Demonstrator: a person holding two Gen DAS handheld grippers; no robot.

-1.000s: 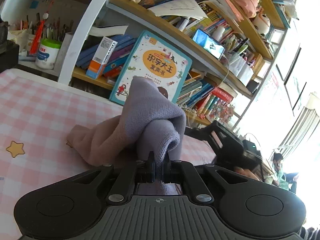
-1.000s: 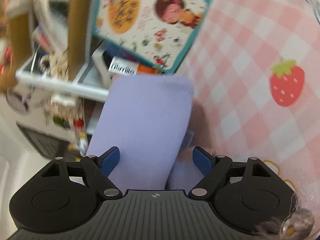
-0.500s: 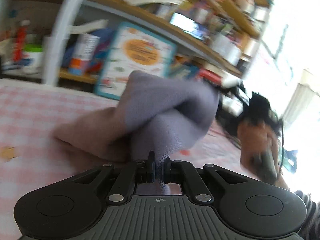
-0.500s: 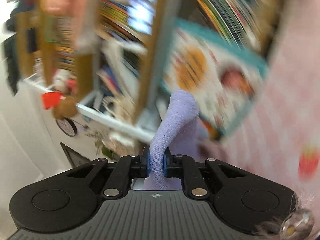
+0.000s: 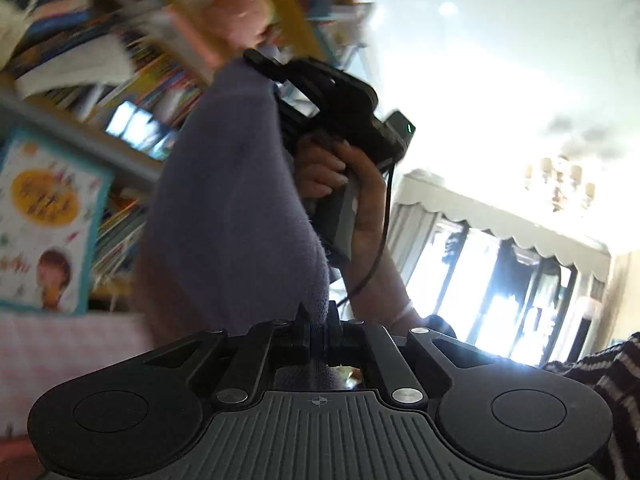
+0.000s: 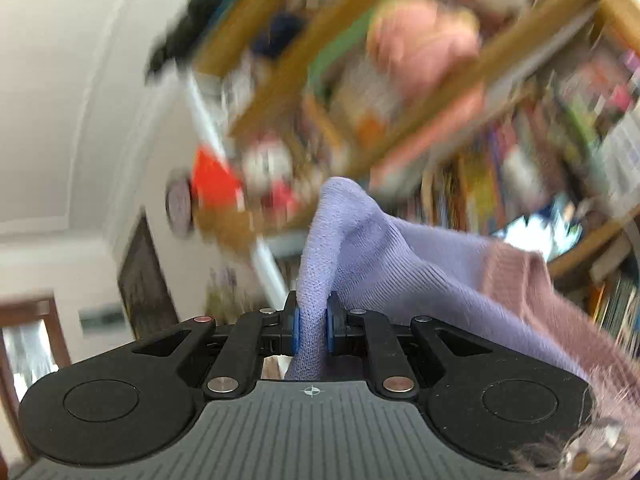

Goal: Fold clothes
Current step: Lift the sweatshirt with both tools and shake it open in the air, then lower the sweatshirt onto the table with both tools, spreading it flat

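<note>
A lilac knit garment (image 5: 224,200) with a dusty-pink part hangs stretched in the air between both grippers. My left gripper (image 5: 318,330) is shut on one edge of it, low in the left wrist view. My right gripper (image 6: 312,326) is shut on another lilac edge (image 6: 340,232); its pink part (image 6: 516,284) trails to the right. The right gripper also shows in the left wrist view (image 5: 260,62), held high by a hand, clamped on the garment's top. Both point upward, well above the table.
A pink checked tablecloth (image 5: 60,352) shows at lower left. Behind it stands a bookshelf (image 5: 132,80) full of books, with a teal picture book (image 5: 44,224) leaning on it. A bright window (image 5: 500,280) and a ceiling lamp (image 5: 560,180) lie to the right.
Both grippers have swung up and lifted the garment off the table. The right gripper, open a second ago, closed on the lilac edge and rose high.
</note>
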